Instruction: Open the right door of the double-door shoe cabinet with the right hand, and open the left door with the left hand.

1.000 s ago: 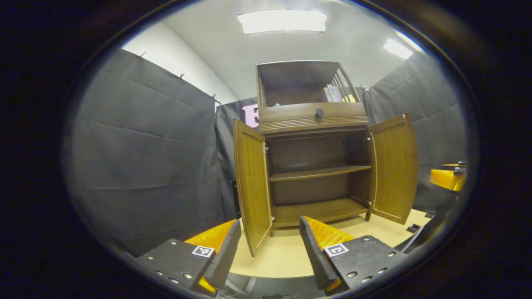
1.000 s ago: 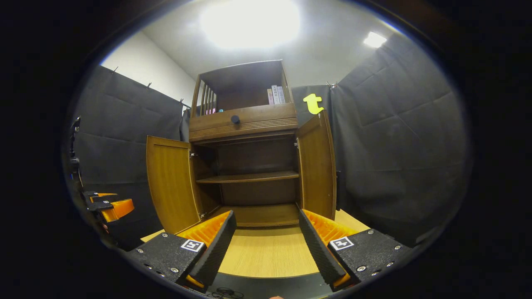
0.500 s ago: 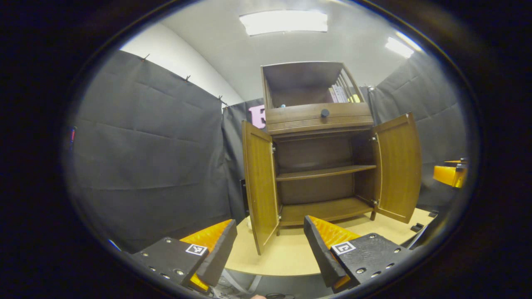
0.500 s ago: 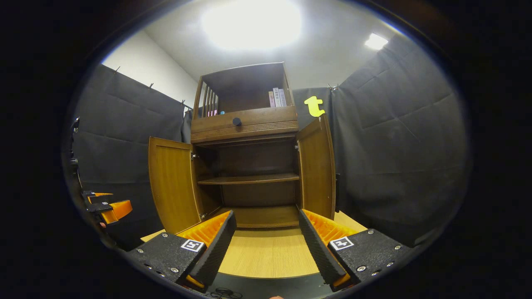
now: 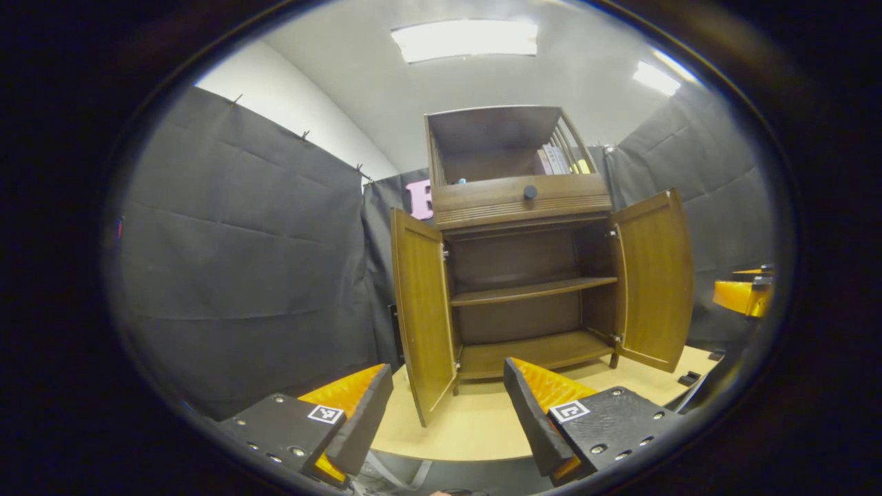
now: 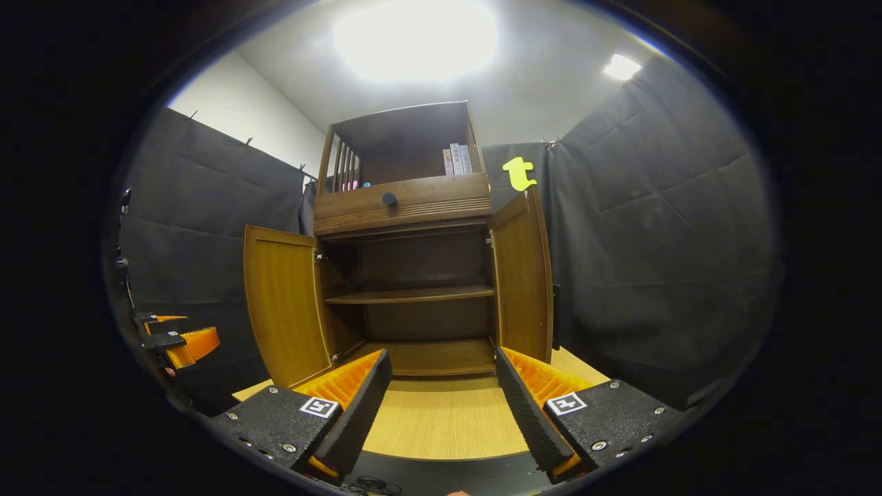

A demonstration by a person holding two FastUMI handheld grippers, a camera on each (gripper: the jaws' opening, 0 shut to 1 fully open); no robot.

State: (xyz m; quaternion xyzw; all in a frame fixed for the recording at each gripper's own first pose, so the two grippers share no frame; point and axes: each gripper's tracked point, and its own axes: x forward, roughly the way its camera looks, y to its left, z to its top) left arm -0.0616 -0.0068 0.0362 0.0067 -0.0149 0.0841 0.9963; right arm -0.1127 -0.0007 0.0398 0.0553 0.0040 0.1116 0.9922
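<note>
Already both doors of the shoe cabinet stand swung wide, so by my reckoning the opening itself is done and the step in hand is a clean retreat. The right gripper hangs with its fingers spread far apart, holding nothing; the right door stands just beyond and above its right finger, the bare shelves straight ahead. The left gripper is likewise gaping and empty, with the left door edge-on ahead between its fingers and a little to their left. To finish well, I would draw each gripper straight back along its own line, keeping the spread fingers off the door edges so neither door gets nudged back toward closing. The wooden platform lies just under both pairs of fingers.
</note>
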